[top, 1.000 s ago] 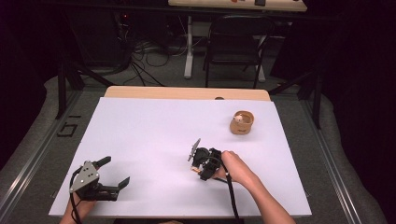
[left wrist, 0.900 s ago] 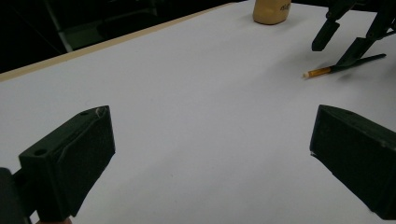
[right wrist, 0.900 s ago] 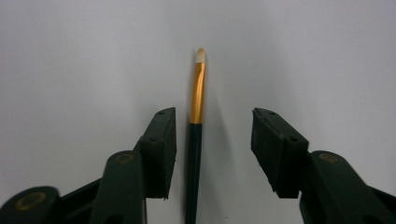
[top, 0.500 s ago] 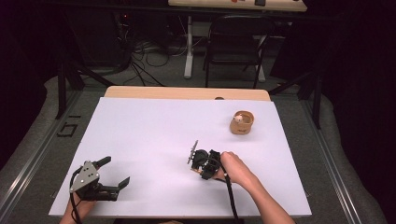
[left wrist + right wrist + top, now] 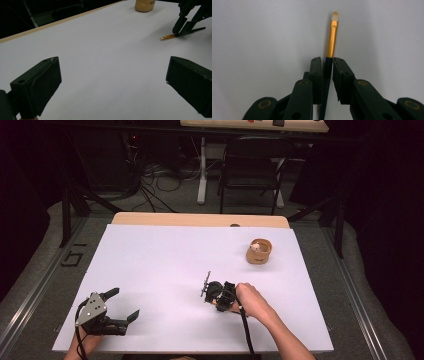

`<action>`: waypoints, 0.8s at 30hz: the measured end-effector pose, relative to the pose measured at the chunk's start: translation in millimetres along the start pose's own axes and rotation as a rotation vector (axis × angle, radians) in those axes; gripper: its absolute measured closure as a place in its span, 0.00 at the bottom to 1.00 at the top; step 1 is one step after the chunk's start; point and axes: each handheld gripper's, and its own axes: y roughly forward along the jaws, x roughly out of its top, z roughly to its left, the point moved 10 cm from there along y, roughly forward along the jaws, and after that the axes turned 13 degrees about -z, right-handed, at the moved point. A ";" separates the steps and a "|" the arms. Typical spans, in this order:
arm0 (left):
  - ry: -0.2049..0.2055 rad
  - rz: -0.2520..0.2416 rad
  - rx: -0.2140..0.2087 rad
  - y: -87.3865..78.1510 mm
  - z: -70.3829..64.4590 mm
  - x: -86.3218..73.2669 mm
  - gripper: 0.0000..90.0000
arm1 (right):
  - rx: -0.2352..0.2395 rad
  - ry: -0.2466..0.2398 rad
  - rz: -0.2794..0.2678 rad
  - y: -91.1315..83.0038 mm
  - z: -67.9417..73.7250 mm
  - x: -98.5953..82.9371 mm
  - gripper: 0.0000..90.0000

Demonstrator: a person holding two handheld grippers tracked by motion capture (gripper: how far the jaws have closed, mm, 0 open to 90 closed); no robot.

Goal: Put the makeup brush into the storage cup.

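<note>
My right gripper (image 5: 327,62) is clamped on one paintbrush (image 5: 331,37), handle between the jaws, long axis straight ahead along the jaws, bristle tip low over the desk (image 5: 165,265). One tan cup (image 5: 259,251) sits beyond, up and right. Right hand nearer. My left gripper (image 5: 122,305) is wide, holding nothing, well apart.

A lab or recording studio: black curtains around a white-topped desk (image 5: 150,270), loose cables (image 5: 160,182) on grey carpet, a folding chair (image 5: 250,160) behind.

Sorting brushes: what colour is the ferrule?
Gold, clearest in the right gripper view: ferrule.
</note>
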 end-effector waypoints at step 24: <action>-0.002 -0.003 -0.003 -0.4 -0.4 0.4 0.00 | -0.007 -0.003 0.047 2.7 -0.8 -3.2 0.92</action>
